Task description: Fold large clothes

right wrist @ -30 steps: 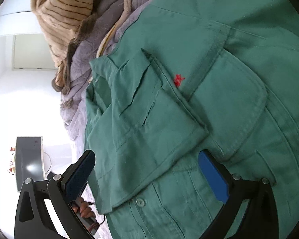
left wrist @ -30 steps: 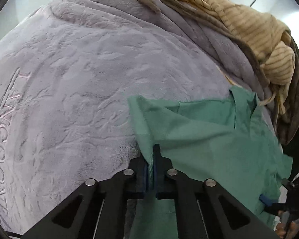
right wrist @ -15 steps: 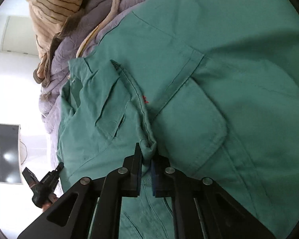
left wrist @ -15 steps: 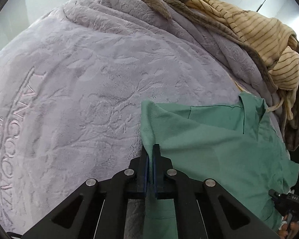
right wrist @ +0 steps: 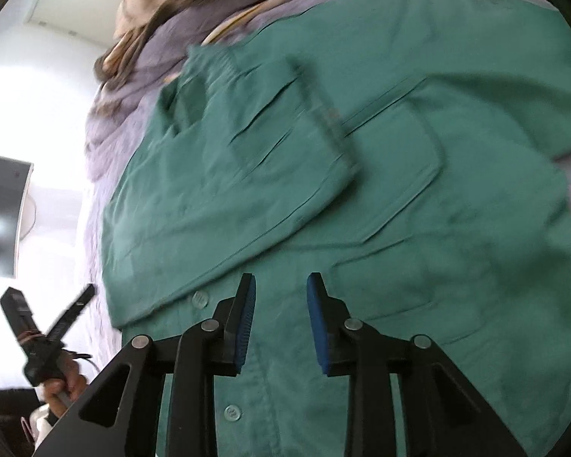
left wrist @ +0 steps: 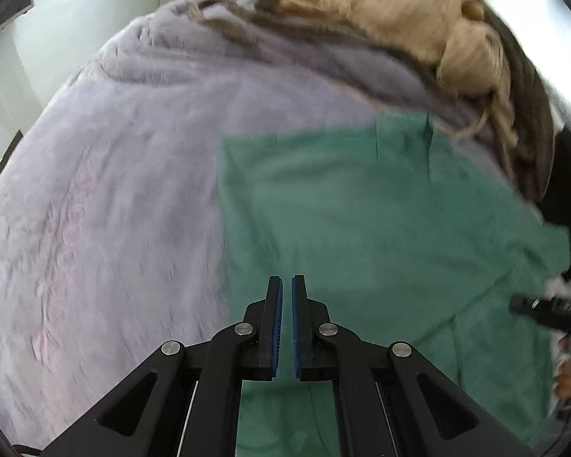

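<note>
Our right gripper (right wrist: 280,318), fingers just reopening and empty, hangs nearest the green shirt (right wrist: 418,175) spread lengthwise ahead on the bed (left wrist: 106,198), while our left gripper (left wrist: 286,318) is closed, empty.

A: The whole left wrist view is smeared; the embossed lettering on the grey blanket (left wrist: 106,198) is too blurred to read.

B: The striped tan garment (left wrist: 407,26) shows no stripes, only a soft tan mass.

A: The green shirt (right wrist: 418,175) runs off the right wrist view at its lower edge, so its hem stays unseen.

B: The red mark by the pocket is a blur. The hand (right wrist: 66,382) at lower left is partly cut off.
</note>
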{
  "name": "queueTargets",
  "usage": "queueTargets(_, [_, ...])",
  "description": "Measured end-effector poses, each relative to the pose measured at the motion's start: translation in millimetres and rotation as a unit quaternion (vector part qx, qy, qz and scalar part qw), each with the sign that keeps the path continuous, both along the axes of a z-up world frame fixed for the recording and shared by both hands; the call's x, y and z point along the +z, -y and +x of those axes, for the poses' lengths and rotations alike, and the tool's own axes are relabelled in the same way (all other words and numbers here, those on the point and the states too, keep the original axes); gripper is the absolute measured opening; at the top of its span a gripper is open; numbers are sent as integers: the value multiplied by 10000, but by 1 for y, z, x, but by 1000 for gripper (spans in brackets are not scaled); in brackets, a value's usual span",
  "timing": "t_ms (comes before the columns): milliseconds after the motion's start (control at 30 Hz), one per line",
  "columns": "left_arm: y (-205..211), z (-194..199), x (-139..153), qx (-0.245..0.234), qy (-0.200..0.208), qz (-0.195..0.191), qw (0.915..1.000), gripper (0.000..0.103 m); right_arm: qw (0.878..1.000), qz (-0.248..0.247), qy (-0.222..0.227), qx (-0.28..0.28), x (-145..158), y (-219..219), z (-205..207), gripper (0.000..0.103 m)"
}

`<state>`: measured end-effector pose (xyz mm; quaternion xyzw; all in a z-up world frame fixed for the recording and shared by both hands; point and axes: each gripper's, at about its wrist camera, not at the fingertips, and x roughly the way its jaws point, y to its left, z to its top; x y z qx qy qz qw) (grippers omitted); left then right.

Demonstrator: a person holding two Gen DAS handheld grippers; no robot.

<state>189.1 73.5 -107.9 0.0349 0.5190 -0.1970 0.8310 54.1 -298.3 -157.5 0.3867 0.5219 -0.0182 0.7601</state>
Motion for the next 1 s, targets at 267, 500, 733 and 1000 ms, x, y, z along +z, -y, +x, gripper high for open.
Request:
queueTargets(267, [-60,-8,-47,934,-579,387,9932,6,9998,-56,-114,136,1,-5,-29,31])
queueTargets(500, [-47,-35,-7,640,-436,549,9955,6,9996,90,-217,-132,4,5,-56,45])
queueTargets(733, [29,-70,0,156,-523,564,9969,6,9986,275,-257,-376,2,21,-81,49])
queueTargets(1000, [123,-108,-16,-537,-839,526,9936,6,9972,372,-240,-598,-2,47,-109,66])
